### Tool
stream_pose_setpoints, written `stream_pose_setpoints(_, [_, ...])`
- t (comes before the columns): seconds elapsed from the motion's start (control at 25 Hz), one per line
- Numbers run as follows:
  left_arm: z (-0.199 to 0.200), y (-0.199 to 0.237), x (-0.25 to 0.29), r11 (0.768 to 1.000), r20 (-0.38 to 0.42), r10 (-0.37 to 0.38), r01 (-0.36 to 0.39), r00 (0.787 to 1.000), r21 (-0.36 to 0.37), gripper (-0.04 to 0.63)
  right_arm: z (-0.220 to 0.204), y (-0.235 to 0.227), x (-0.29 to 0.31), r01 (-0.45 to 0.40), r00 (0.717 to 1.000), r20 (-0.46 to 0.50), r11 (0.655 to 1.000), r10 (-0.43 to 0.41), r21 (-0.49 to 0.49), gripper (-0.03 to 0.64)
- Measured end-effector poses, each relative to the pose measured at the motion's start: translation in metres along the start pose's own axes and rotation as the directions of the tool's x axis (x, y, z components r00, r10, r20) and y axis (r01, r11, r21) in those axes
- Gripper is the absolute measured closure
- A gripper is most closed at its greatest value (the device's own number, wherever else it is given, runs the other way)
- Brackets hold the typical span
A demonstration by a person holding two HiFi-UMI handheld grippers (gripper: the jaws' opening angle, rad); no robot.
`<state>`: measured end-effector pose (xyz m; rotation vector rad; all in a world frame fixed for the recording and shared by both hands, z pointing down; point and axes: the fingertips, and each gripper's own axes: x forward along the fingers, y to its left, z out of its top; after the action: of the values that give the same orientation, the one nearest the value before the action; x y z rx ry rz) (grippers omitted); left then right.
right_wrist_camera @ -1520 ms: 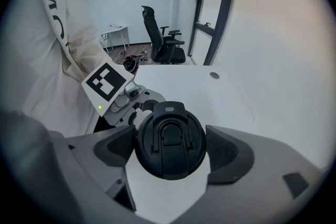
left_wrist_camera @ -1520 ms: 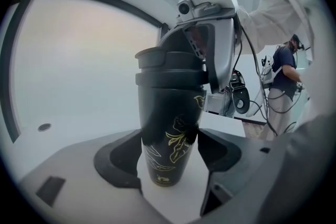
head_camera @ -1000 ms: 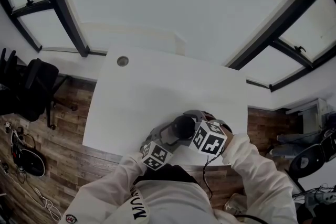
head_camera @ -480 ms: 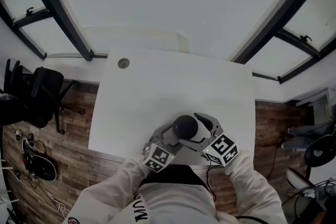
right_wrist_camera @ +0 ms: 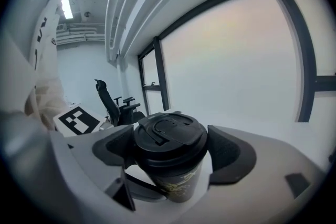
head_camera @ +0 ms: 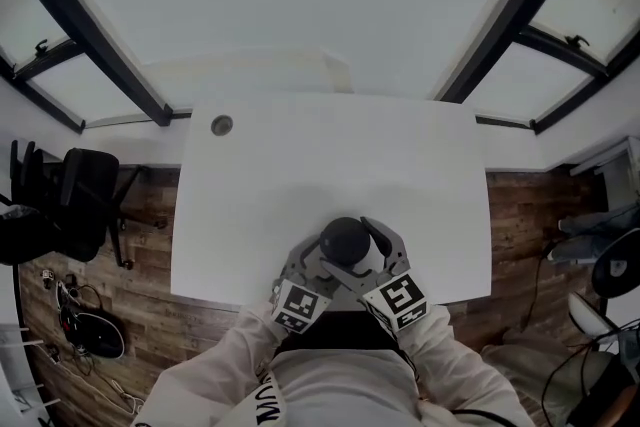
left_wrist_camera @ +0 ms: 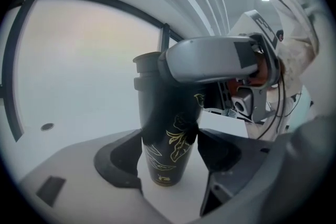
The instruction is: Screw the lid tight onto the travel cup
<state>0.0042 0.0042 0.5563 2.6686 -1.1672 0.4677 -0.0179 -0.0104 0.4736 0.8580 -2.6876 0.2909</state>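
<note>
The travel cup point(left_wrist_camera: 167, 113) stood upright on the white tabletop point(head_camera: 330, 155), near the front edge and close to the person's body, where both hands could reach it easily. Its black lid point(right_wrist_camera: 169, 134) sat on the mouth and looked level, so I judged that the thread was already engaged and the remaining work was tightening.

The left tongs point(left_wrist_camera: 170, 150) pinched the lower part of the cup body, with one pad on each side against the wall with the gold leaves. This low grip probably served to stop the cup from turning together with the lid, and it left the upper part free.

The right tongs point(right_wrist_camera: 170, 152) came in at the level of the lid, which sat between their pads. One pad clearly touched the rim. At the other pad the view was not sharp, but it seemed to press too, so the lid was most likely pinched for twisting.

The two tongs met the cup from the near side at different heights and did not obstruct each other.
</note>
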Motion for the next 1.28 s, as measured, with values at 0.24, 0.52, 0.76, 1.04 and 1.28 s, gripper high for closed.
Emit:
stream_pose_setpoints(0.24, [-0.001,-0.001,0.0,0.998,-0.016,-0.059,0.06,0.998,0.036,0.262,0.003,0.008,0.0,-0.187,0.982,-0.039,0.978,0.184,-0.096,0.176])
stream_pose_setpoints(0.52, [-0.002,0.001,-0.001,0.99,-0.021,-0.126,0.127,0.992,0.068,0.272,0.0,0.009,0.003,-0.34,0.94,-0.074,0.933,0.333,-0.118,0.176])
stream_pose_setpoints(0.76, [-0.004,0.0,0.001,0.982,-0.043,-0.148,0.152,0.988,0.109,0.275,-0.008,0.009,0.0,-0.408,0.906,-0.197,0.899,0.376,-0.161,0.176])
stream_pose_setpoints(1.04, [0.001,0.0,0.004,0.967,-0.041,-0.225,0.228,0.974,0.115,0.275,-0.011,0.005,-0.001,-0.575,0.807,-0.241,0.81,0.539,-0.112,0.176])
stream_pose_setpoints(1.28, [-0.001,0.005,0.004,0.952,-0.065,-0.263,0.27,0.963,0.146,0.275,-0.008,0.009,0.006,-0.59,0.799,-0.211,0.802,0.563,-0.093,0.176])
